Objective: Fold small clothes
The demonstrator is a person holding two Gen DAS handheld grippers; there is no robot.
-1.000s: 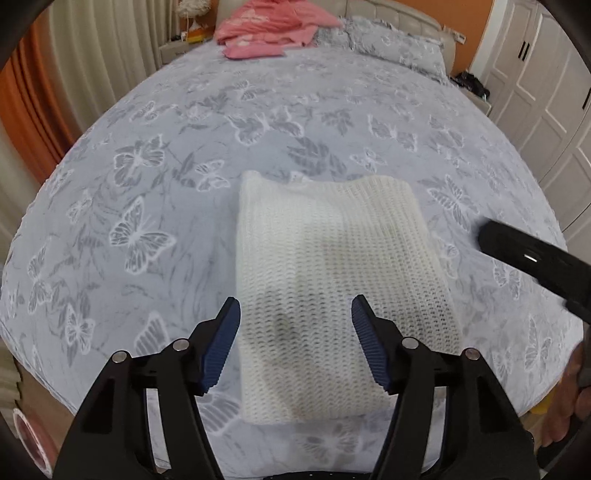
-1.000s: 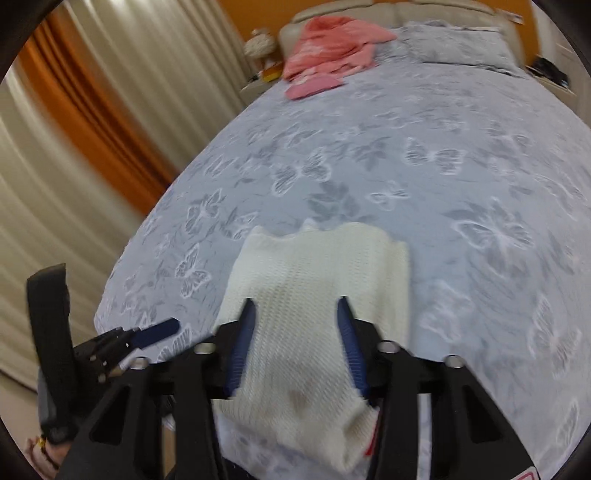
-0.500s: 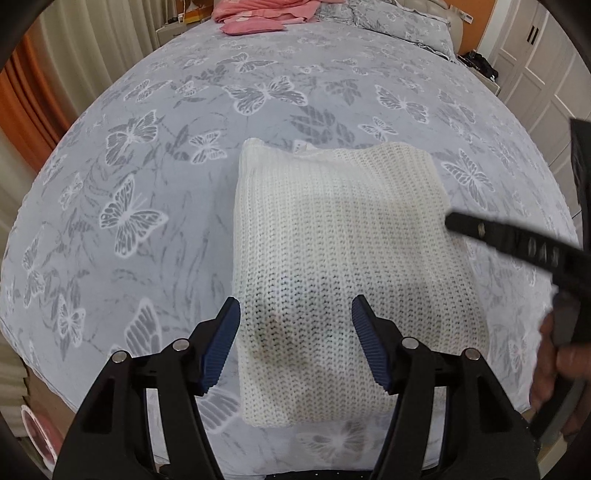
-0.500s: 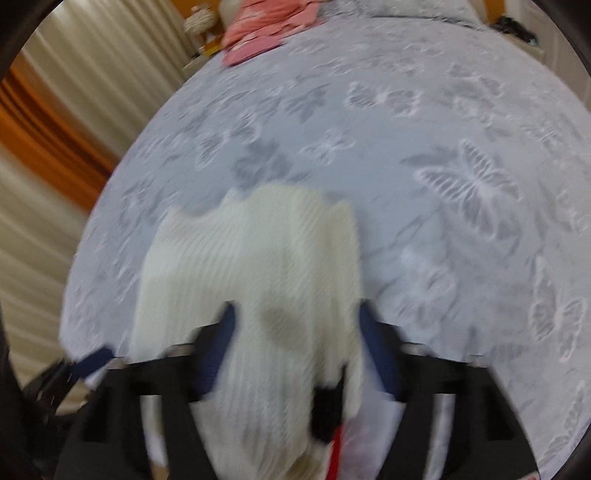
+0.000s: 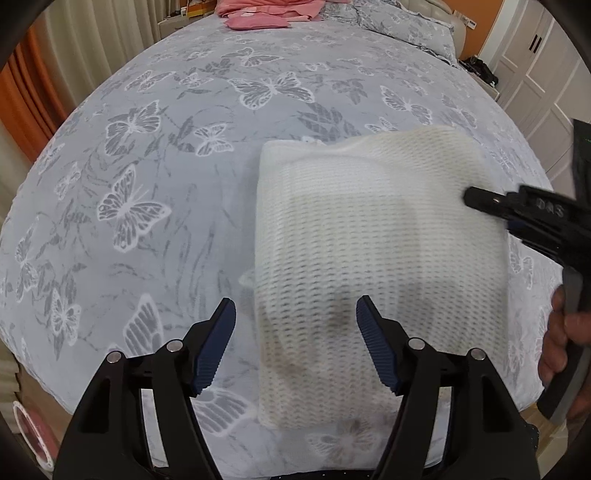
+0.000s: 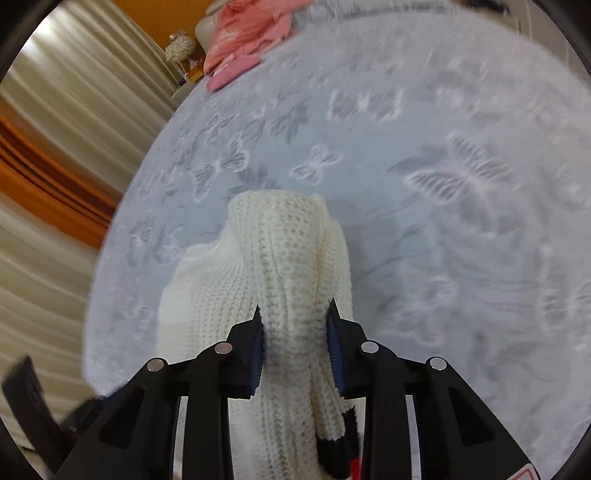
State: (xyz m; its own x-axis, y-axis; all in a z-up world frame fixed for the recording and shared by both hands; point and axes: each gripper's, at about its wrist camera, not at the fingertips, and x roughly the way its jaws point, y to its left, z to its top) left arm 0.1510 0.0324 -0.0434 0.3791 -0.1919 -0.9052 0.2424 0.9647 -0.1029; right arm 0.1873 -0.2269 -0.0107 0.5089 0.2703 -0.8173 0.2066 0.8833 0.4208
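Two views show one cream-white, chunky-knit sweater (image 5: 369, 266), already folded into a thick rectangle on the grey bed cover printed with white butterflies (image 5: 147, 155).

From the left wrist, the left tongs (image 5: 295, 345) hang just above the near edge of the sweater with their blue-padded jaws spread wide and nothing between them; the near left corner of the knit lies in the gap below them. That placement looks like readiness to pin or catch the near edge while the other side is worked. At the right edge of this view the right tongs (image 5: 476, 199) come in from the side, with the tip laid on the sweater's right border, and the far right part of the knit bulges up off the bed, which suggests that side is being raised to turn it over. The person's right hand (image 5: 565, 347) grips the handle low at the frame's edge.

From the right wrist, the jaws of the right tongs (image 6: 295, 336) are drawn in close on a bunched ridge of the sweater (image 6: 291, 280), pinching several layers at once; the fabric rises in a hump between them while the rest sags to the left onto the bed cover (image 6: 461, 221). Gripping the whole thickness probably keeps the folded layers together as they are carried across. A pile of pink clothes (image 6: 251, 33) sits well apart at the far end of the bed.
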